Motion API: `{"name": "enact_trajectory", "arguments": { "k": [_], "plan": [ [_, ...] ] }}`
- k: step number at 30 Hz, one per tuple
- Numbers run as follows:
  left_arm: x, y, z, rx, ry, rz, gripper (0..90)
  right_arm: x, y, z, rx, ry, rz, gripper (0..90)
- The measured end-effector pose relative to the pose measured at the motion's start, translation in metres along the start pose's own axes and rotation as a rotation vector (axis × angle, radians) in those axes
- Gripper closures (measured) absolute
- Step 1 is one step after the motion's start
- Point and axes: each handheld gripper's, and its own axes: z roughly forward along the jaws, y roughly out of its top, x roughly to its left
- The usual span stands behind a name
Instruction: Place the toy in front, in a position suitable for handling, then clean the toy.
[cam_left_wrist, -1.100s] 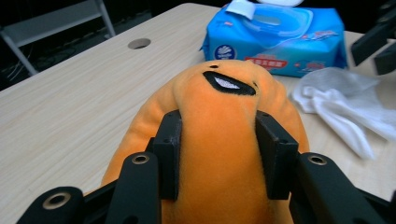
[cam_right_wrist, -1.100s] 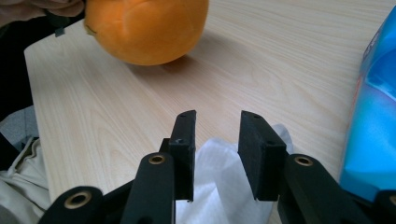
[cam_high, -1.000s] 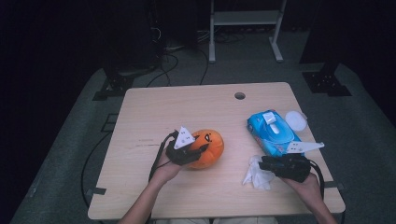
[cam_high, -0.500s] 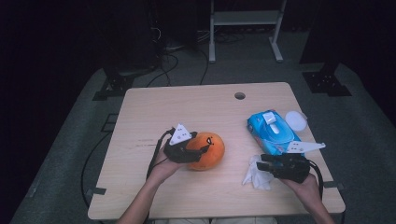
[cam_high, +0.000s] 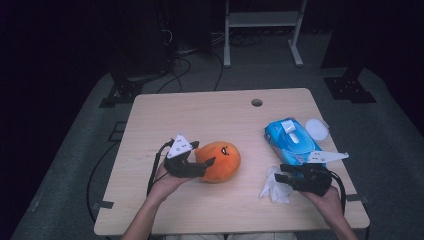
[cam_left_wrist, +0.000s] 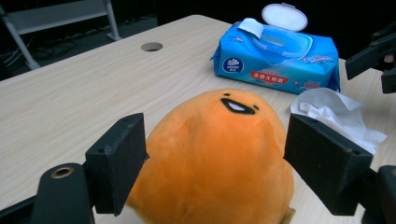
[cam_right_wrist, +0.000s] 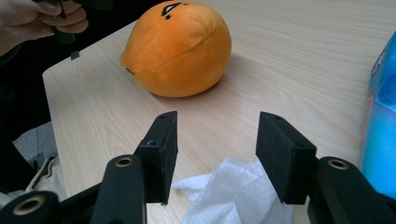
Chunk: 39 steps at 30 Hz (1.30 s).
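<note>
Dark floor and cables surround a pale wooden counter (cam_high: 200, 115). Left tongs (cam_high: 202, 159) have just been opening; their jaws stand apart on either side of the orange plush (cam_high: 220, 161), which rests on the counter left of centre, and the pads look clear of its flanks in the left gripper view. Right tongs (cam_high: 283, 176), near the right front edge, have likewise just been opening; their jaws stand apart above a crumpled white wipe (cam_high: 274, 186) that lies loose on the counter. Blue wipe pack (cam_high: 291, 141), lid open, lies just beyond the wipe.
</note>
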Motion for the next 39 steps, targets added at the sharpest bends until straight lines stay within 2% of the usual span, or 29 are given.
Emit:
{"name": "enact_trajectory", "arguments": {
  "k": [21, 31, 39],
  "plan": [
    [0.02, -0.038, -0.045, 0.01, 0.082, -0.071, 17.0, 0.003, 0.002, 0.007, 0.008, -0.005, 0.017, 40.4],
    [0.027, -0.057, -0.067, -0.026, 0.135, -0.121, 15.8, 0.006, 0.002, 0.01, 0.021, -0.004, 0.008, 39.4],
    [0.029, -0.065, -0.074, -0.033, 0.175, -0.127, 12.8, 0.005, 0.002, 0.004, 0.0, -0.008, 0.011, 38.8]
  ]
}}
